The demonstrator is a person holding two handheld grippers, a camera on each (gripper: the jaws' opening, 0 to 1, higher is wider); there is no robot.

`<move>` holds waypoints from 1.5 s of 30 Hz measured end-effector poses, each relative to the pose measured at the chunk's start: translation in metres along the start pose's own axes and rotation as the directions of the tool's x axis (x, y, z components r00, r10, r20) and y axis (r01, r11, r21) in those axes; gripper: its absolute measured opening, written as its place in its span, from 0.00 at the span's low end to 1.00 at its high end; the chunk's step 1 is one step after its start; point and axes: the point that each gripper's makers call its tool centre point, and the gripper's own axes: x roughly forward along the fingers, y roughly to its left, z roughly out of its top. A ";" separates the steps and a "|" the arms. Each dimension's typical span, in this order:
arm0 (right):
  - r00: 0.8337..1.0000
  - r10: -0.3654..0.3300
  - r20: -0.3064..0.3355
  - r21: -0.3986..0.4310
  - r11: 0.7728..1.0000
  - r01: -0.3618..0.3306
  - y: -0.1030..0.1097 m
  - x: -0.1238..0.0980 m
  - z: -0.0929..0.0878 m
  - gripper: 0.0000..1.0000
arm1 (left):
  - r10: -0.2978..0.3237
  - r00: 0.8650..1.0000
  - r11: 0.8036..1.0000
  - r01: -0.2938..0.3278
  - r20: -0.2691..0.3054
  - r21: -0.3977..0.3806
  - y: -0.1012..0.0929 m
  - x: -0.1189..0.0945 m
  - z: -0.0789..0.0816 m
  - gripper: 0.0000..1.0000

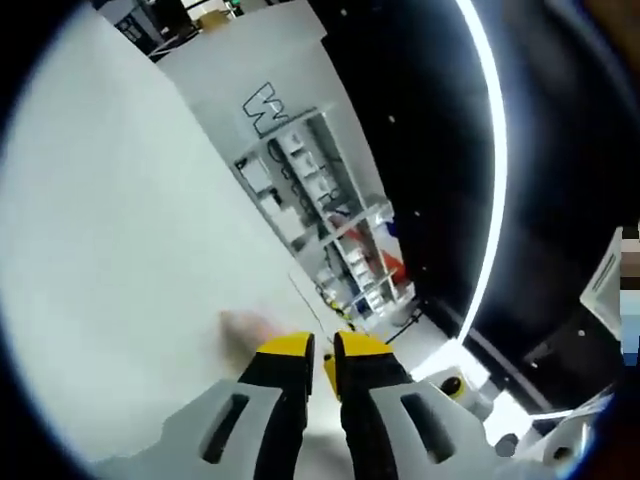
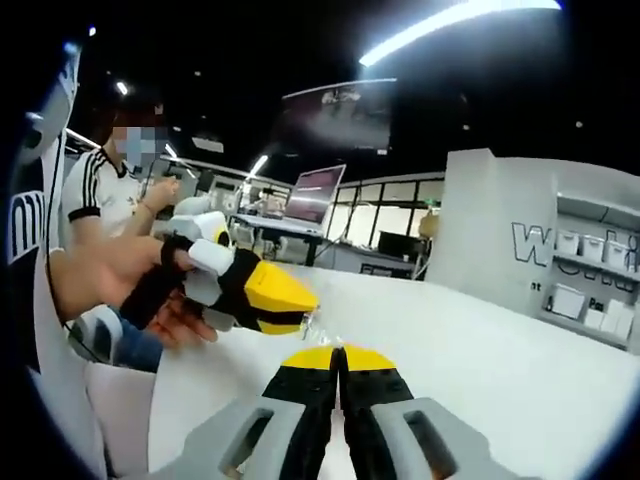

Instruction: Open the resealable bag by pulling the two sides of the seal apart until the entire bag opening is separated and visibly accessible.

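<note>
Left tongs [image 1: 322, 352]: yellow tips nearly together, a thin gap between, nothing plainly seen in it. Right tongs [image 2: 337, 356]: tips pressed together, a faint glint of clear film [image 2: 318, 326] just above them, running toward the left tongs' tip [image 2: 290, 297] close by, gripped by a hand [image 2: 120, 285]. Probably the bag's seal, stretched between the two; too faint to be sure, and hold on it cannot be told for either side.

Likely very light, thin, limp and slick; tearing is a risk if yanked. Best taken on the lips just above the zip, one side each, pulled apart steadily.

Beneath: a wide white surface [image 1: 120, 230], bare near the tongs, a pinkish blur [image 1: 245, 325] on it by the left tips. Beyond the far edge: white shelving [image 1: 320, 190] with boxes, a laptop [image 2: 315, 195], ceiling strip lights [image 2: 450, 25], a seated person [image 2: 100, 185] in a striped-sleeve shirt.
</note>
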 end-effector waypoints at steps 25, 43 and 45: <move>1.000 0.003 -0.025 -0.023 1.000 -0.003 0.007 -0.001 -0.004 0.00 | -0.011 1.000 0.999 0.011 -0.026 -0.032 -0.008 -0.003 -0.010 0.01; 0.992 0.004 -0.123 -0.111 0.994 -0.018 0.007 -0.017 -0.005 0.00 | 0.003 1.000 0.997 -0.004 0.006 0.082 -0.011 -0.005 0.002 0.01; 0.987 -0.031 -0.160 -0.136 0.991 0.009 -0.002 -0.023 -0.009 0.00 | 0.008 1.000 0.995 -0.010 0.014 0.101 -0.011 -0.007 0.004 0.01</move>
